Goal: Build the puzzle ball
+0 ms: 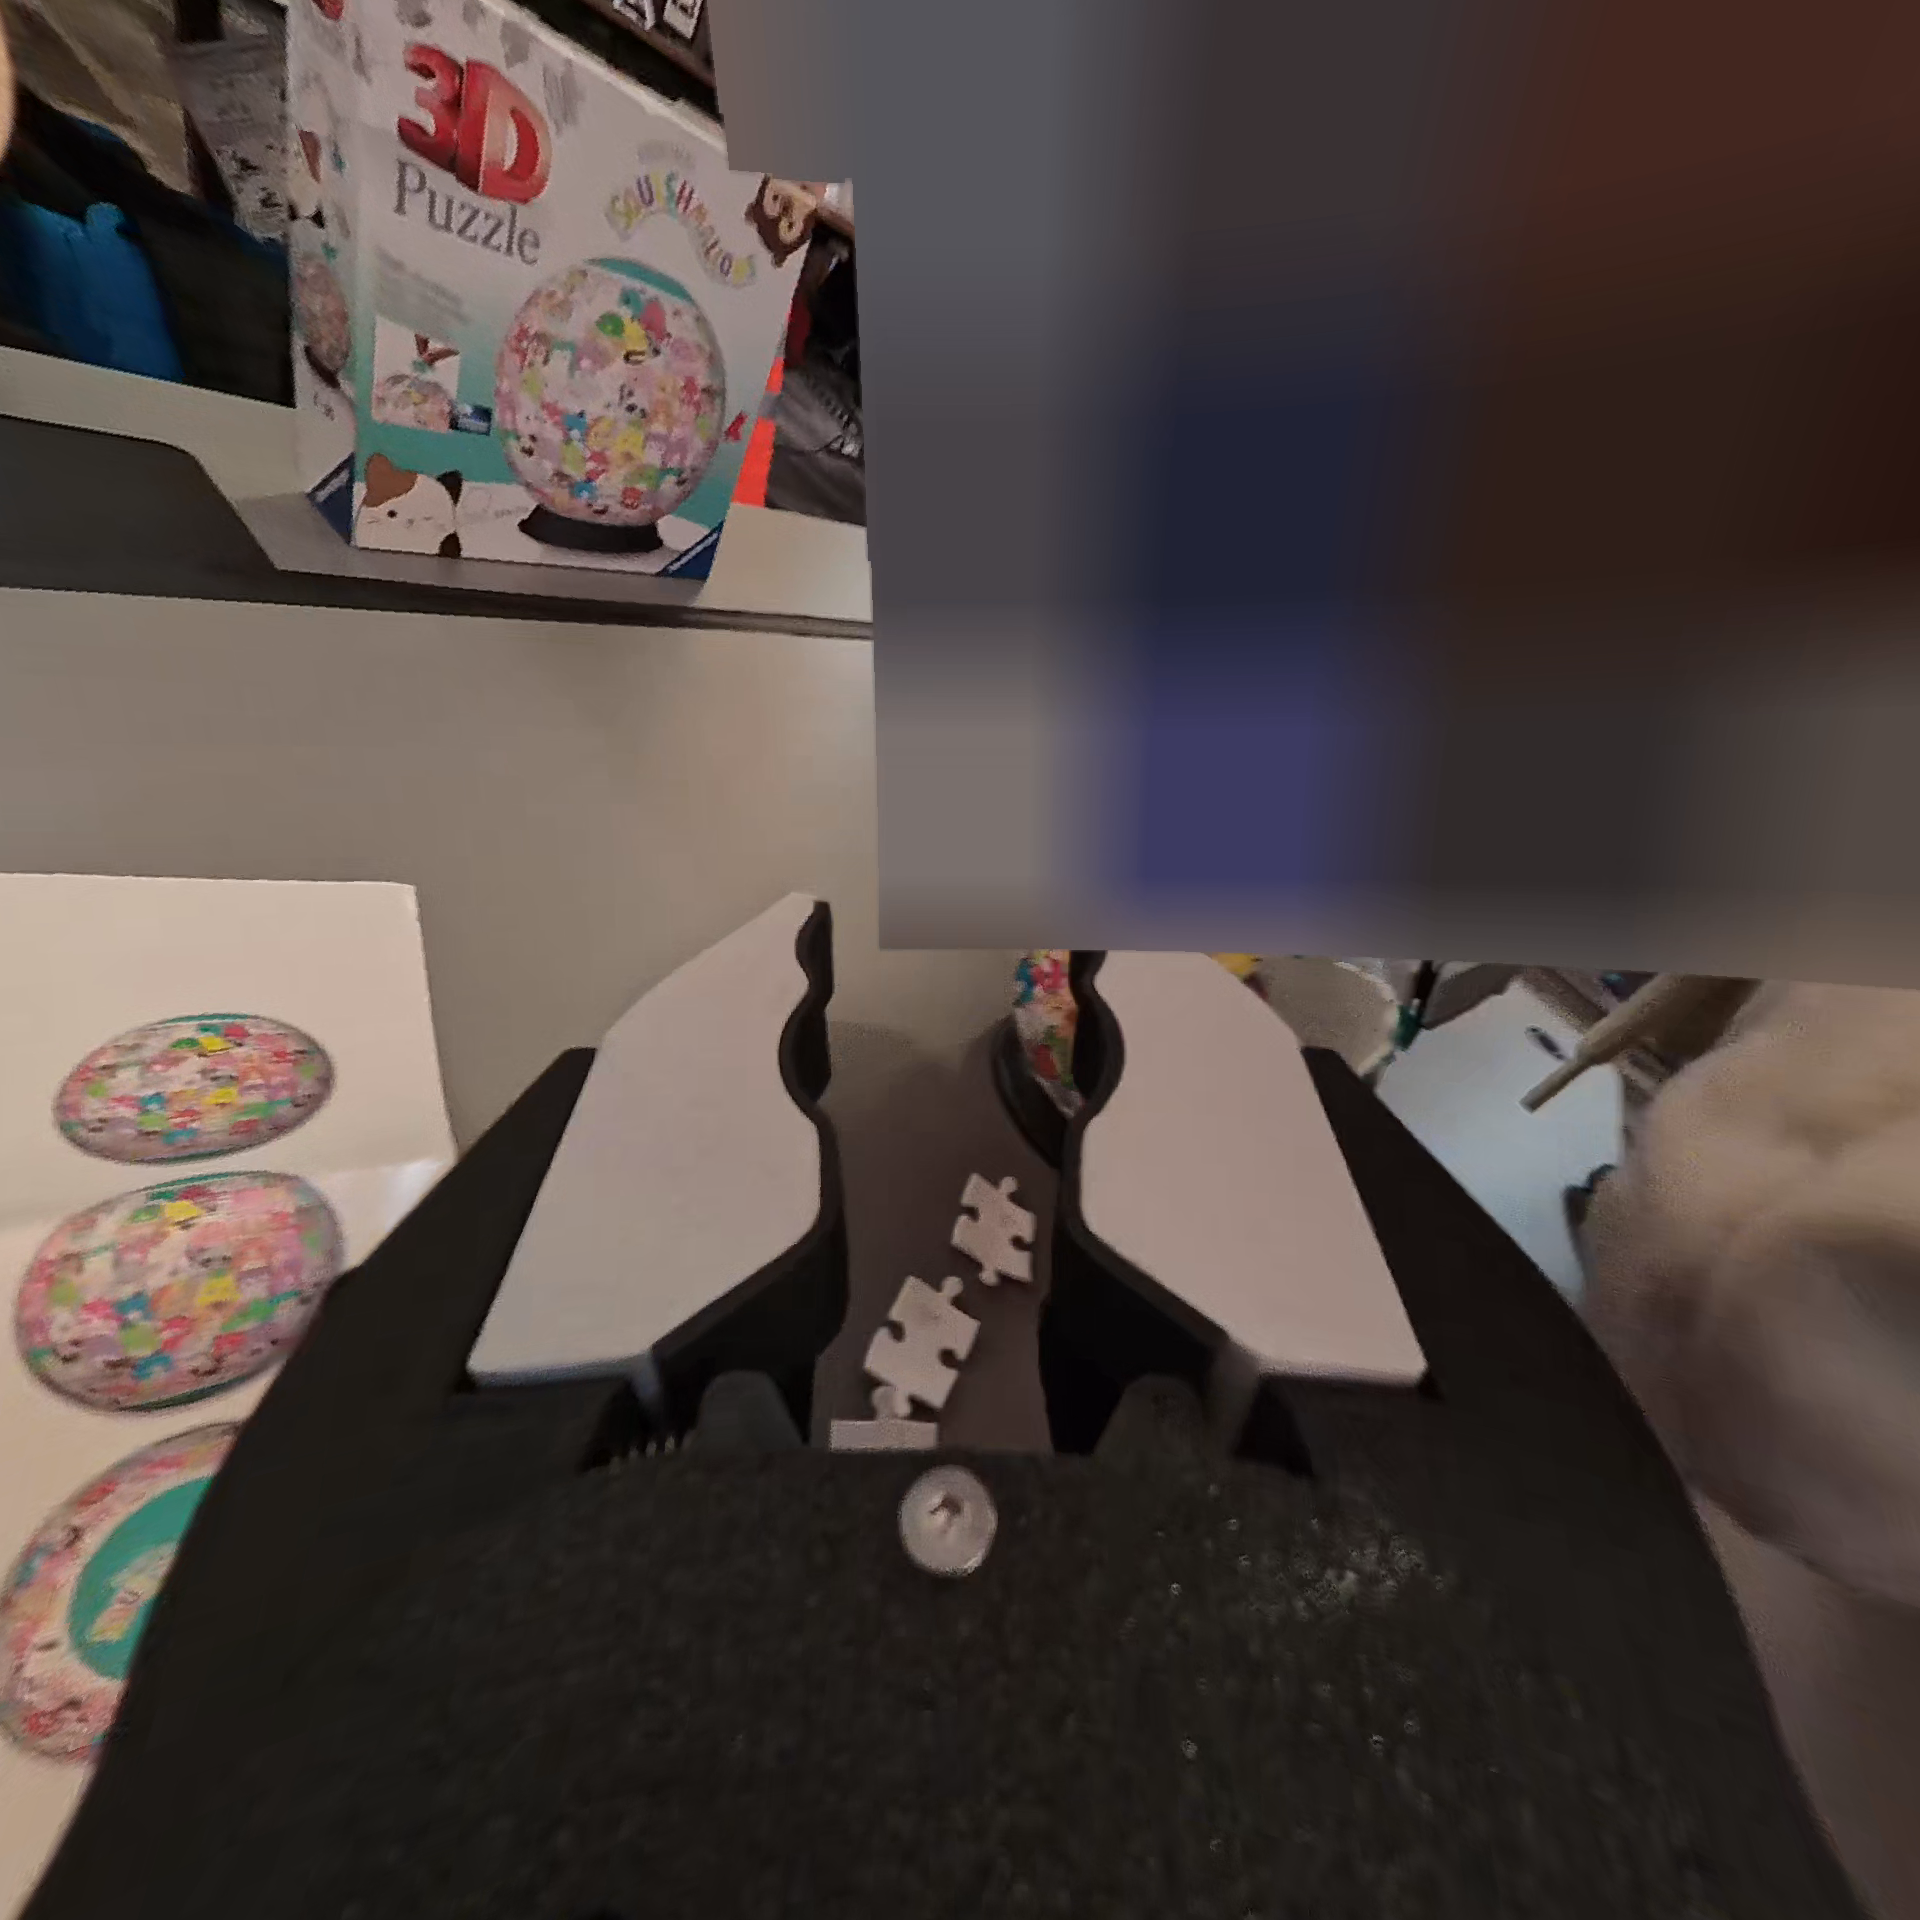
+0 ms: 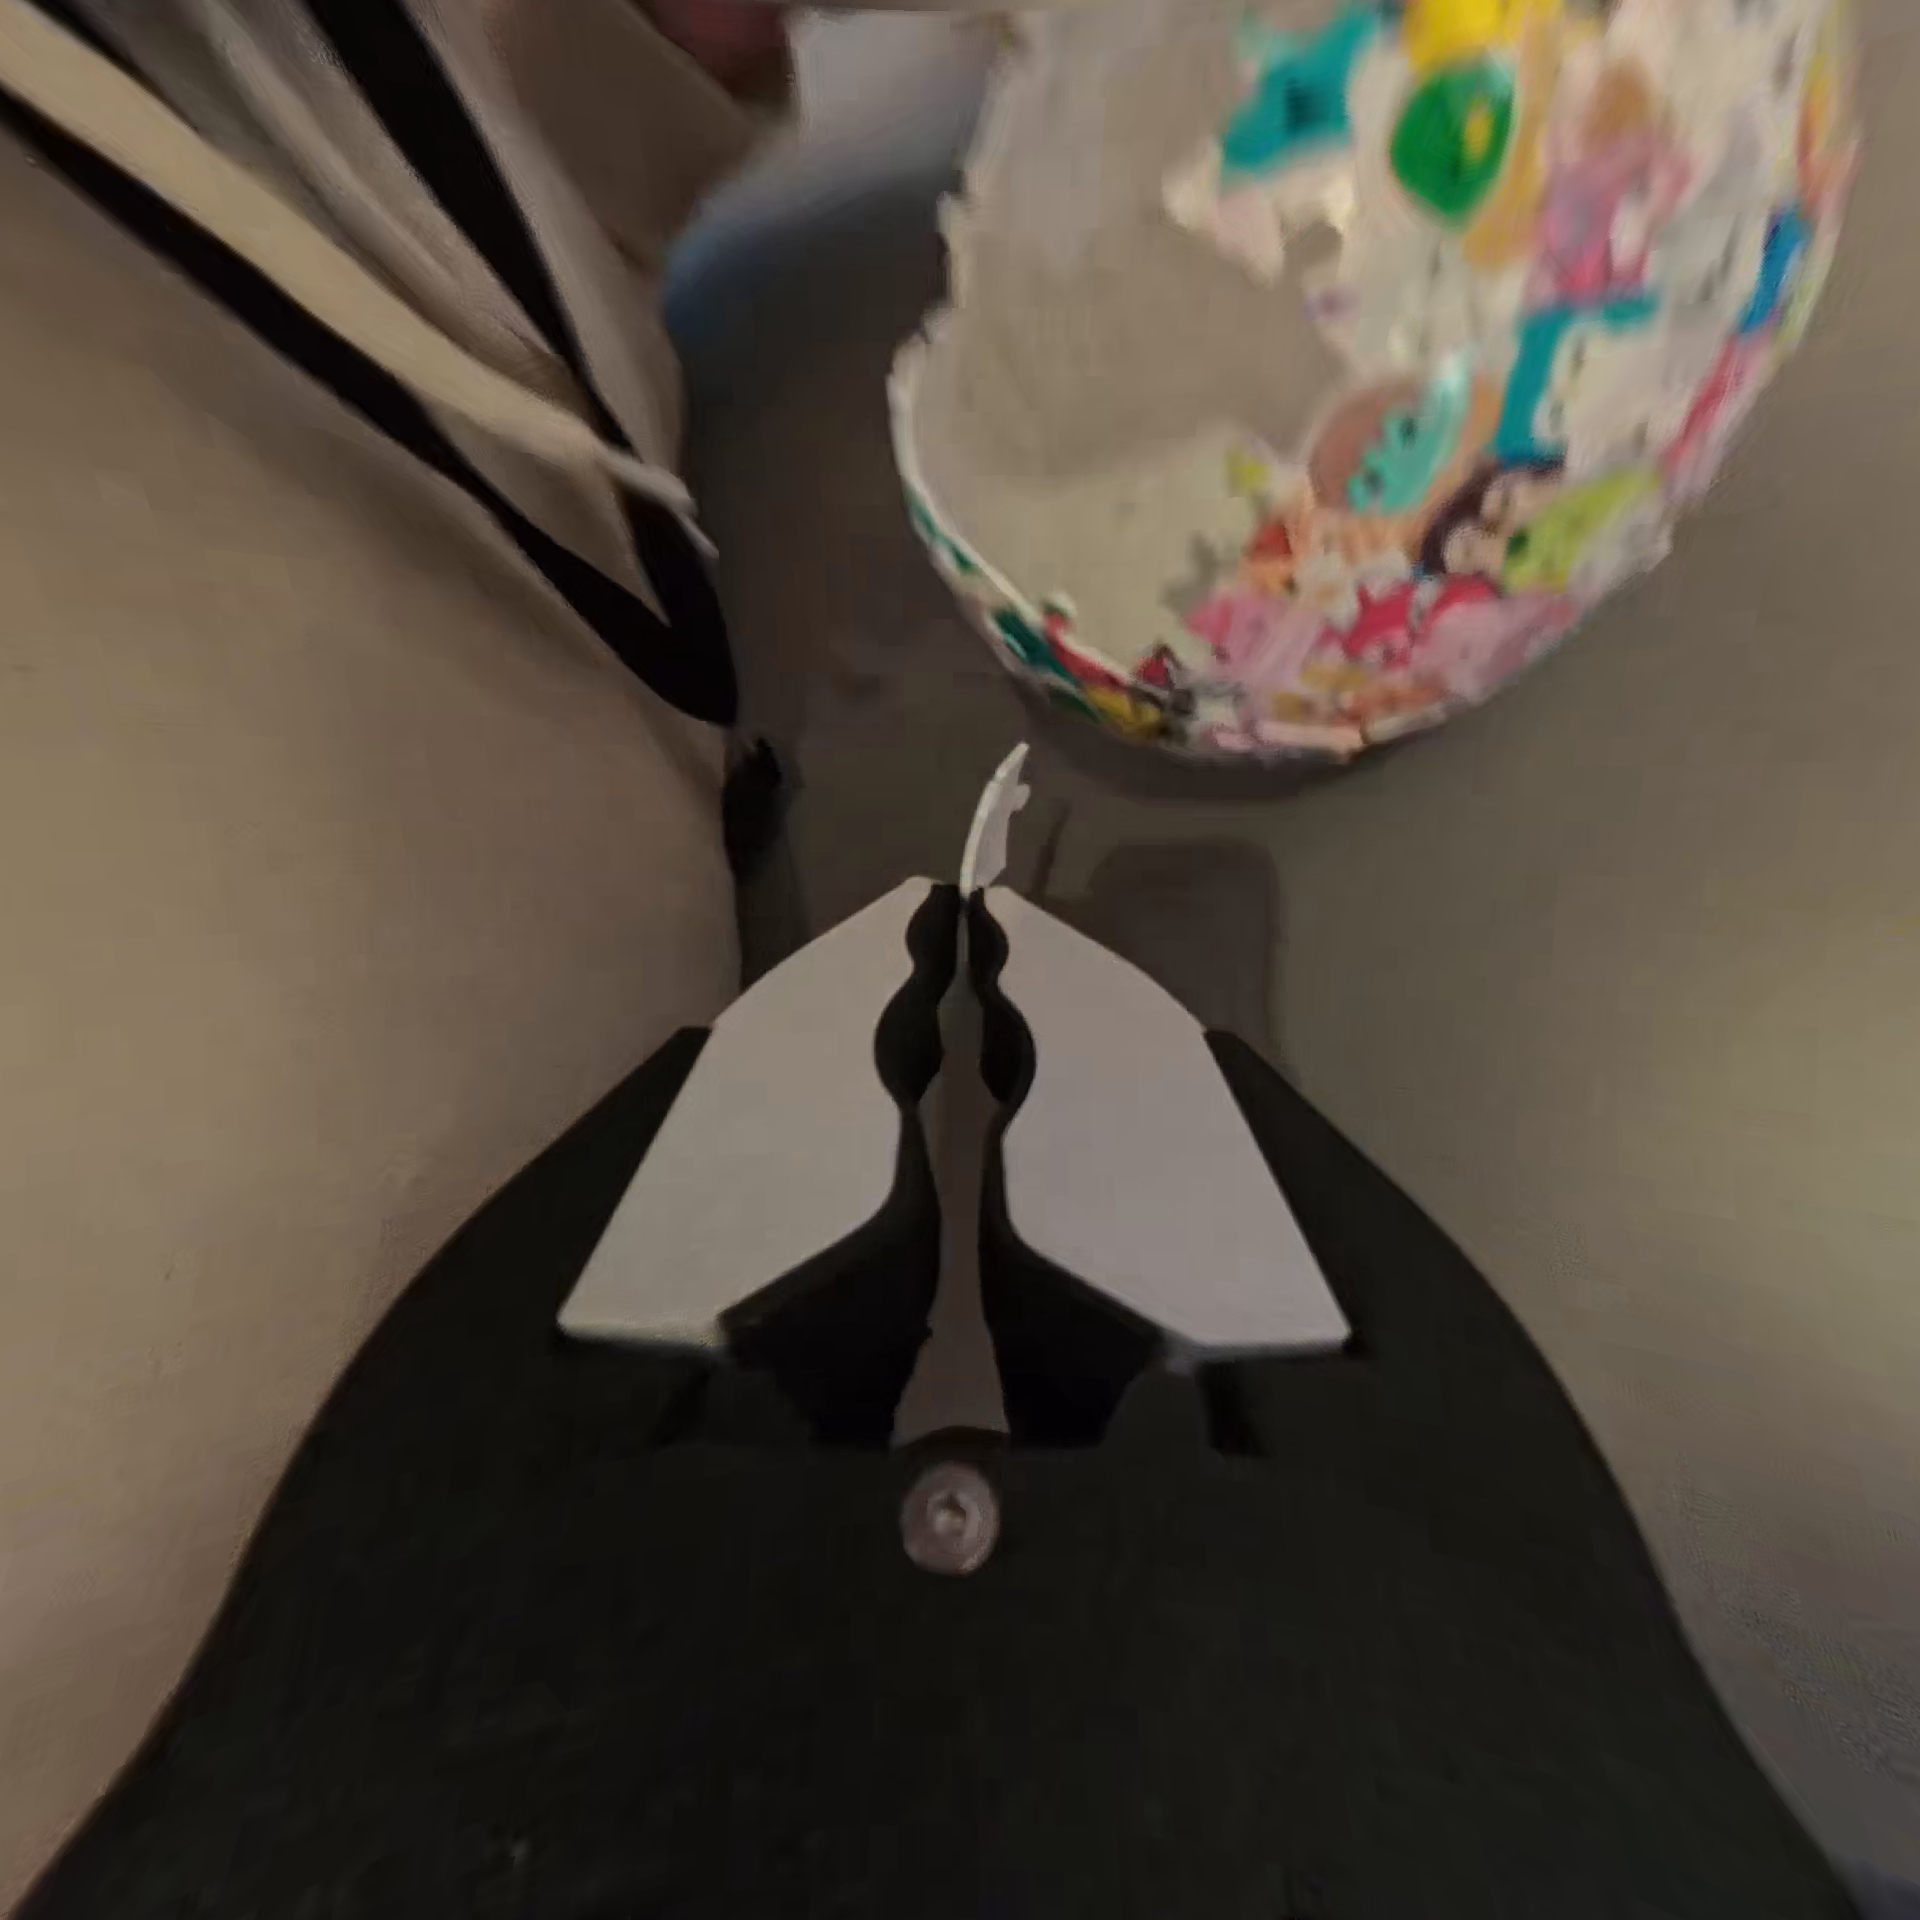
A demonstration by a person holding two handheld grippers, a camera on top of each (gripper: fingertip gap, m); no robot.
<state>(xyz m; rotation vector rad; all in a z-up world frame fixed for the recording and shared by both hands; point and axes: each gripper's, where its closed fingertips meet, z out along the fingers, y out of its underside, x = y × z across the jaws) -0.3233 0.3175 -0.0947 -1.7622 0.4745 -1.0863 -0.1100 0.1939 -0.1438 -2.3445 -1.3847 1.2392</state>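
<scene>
In the left wrist view the left gripper [image 1: 951, 997] fills the lower half of the frame, its fingers set wide apart with nothing between them. Through that gap, low in the frame, loose pieces [image 1: 956, 1288] lie white side up on the grey table [image 1: 520, 748], in a short line running down and left. Only a sliver of the ball [image 1: 1044, 1023] shows at centre, just past the right finger, on a dark stand [image 1: 1013, 1091]. A printed sheet [image 1: 197, 1143] covers the lower left; its right edge runs under the gripper body. The box [image 1: 540, 343] stands at upper left on a farther surface beyond a dark seam. Bare table lies open between sheet, box and gripper.

In the right wrist view the right gripper [image 2: 961, 904] is pinched nearly closed on a thin white piece [image 2: 992, 821], seen edge-on and sticking up from the tips. The ball [image 2: 1455, 468] fills the upper right, blurred, its jagged open rim facing left; the piece's tip is just below its lower edge, apart from it. Pale fabric with black straps [image 2: 416, 364] crowds the left side.
</scene>
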